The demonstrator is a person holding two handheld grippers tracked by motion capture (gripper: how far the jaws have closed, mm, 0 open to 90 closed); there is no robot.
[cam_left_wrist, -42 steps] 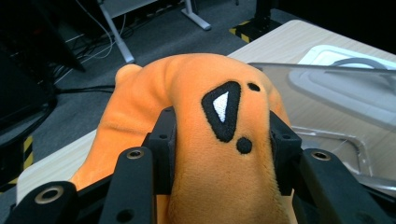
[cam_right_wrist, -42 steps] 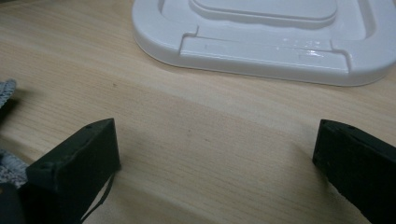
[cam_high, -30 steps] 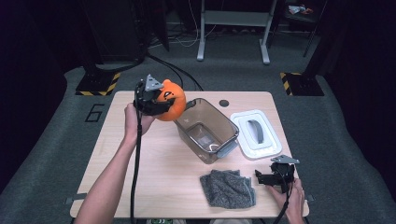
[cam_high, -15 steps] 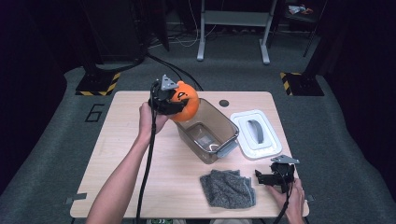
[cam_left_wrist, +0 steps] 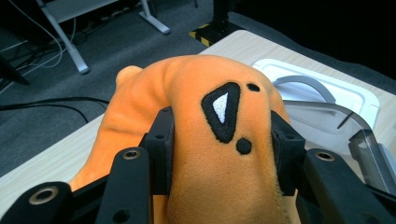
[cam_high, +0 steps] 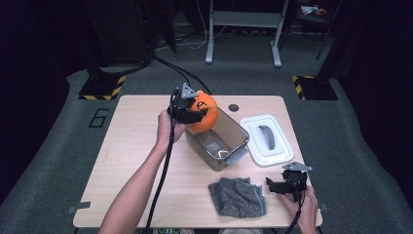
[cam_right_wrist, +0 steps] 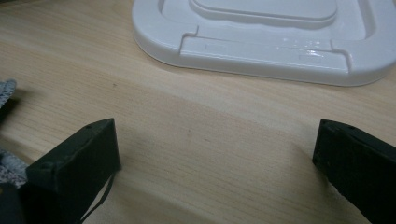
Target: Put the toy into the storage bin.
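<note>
Nearest the person, the right gripper [cam_high: 288, 185] rests with jaws spread wide and empty, just right of a grey folded cloth [cam_high: 237, 196]. Beyond the cloth stands a clear rectangular plastic container [cam_high: 218, 141]; over its far-left corner the left gripper [cam_high: 187, 108] clamps a round orange plush pumpkin [cam_high: 204, 113].

We saw a pale wooden table [cam_high: 136, 146] standing on grey carpet [cam_high: 58, 161] in a dim room, with a metal frame [cam_high: 243, 29], black cables [cam_high: 160, 61] and yellow-black striped bases [cam_high: 102, 87] behind it.
</note>
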